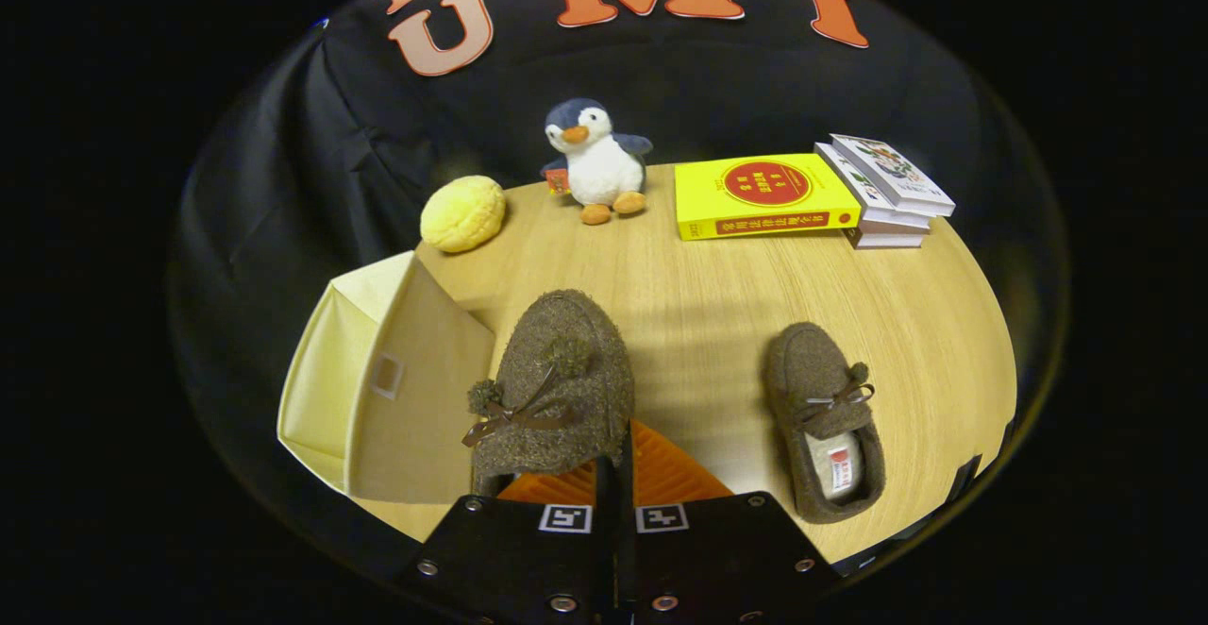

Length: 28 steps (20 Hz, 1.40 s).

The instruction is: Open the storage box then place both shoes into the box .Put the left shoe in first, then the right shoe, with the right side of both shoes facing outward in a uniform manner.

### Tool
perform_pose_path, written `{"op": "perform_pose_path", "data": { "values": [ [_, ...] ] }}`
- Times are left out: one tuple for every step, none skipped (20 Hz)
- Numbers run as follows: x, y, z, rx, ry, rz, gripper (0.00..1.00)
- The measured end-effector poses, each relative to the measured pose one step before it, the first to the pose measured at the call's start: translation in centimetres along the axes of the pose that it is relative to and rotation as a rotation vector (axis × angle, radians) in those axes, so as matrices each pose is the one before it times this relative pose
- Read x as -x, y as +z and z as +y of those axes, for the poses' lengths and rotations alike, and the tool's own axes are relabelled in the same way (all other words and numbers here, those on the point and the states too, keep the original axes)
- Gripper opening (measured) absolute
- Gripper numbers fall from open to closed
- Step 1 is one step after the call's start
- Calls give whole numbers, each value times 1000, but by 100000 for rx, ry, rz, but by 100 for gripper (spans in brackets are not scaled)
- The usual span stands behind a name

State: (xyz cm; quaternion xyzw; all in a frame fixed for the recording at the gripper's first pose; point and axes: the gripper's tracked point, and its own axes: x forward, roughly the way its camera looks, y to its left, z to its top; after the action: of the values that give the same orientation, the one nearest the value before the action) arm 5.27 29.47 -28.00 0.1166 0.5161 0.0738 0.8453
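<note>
Between jaws: brown slipper (557, 389) clamped; open box (396, 389) beside; second slipper (826, 422) apart.

Gripper (613, 474) level, pointing forward over the table. Fingers (661, 474) drawn together, pinching the heel of the shoe (557, 380).

Gripper (613, 483): black body plates, silver screws, two square fiducial markers, ribbed fingers.

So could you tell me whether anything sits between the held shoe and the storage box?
Nothing visible does. The gripper is shut on the shoe, which hangs right beside the storage box, with only bare table around it. The other shoe lies off on the far side.
</note>
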Motion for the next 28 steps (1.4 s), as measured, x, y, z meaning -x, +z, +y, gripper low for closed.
{"op": "perform_pose_path", "data": {
  "values": [
    [447,474,1651,150,1615,319,3],
    [410,433,1444,144,1022,238,3],
    [367,450,1469,150,1251,366,3],
    [248,376,1715,499,1677,652,3],
    [184,541,1729,858,2294,175,3],
    [-73,540,1779,739,2386,-185,3],
    [-208,467,1772,770,2035,66,3],
    [-374,394,1509,597,1243,118,3],
    [-603,302,1372,798,693,502,3],
    [-608,255,1491,618,308,280,3],
    [-786,145,1164,430,110,743,3],
    [-911,111,1226,-87,216,984,2],
    [-812,12,1173,-356,375,1316,3],
    [-865,52,1329,-454,153,1142,3],
    [-866,-20,924,-294,-303,1425,3],
    [-879,-23,867,-302,-466,1254,3],
    [-951,-132,370,-230,-841,954,3],
    [-1009,-182,399,-271,-1198,1176,3],
    [-716,-317,457,-344,-1300,1068,3],
    [-743,-327,253,-765,-1223,1594,3],
    [-632,-562,392,-1111,-690,2121,3],
    [-710,-520,310,-1342,-602,2111,3],
    [-646,-510,240,-878,-724,1645,3],
    [-668,-250,85,-419,-1135,834,3],
    [-644,-260,-116,135,-1682,634,3],
    [-552,-238,-180,-413,-2005,644,3],
    [-746,-399,-74,-505,-1303,1175,3],
    [-514,-343,198,-527,372,1734,3]
  ]
}}
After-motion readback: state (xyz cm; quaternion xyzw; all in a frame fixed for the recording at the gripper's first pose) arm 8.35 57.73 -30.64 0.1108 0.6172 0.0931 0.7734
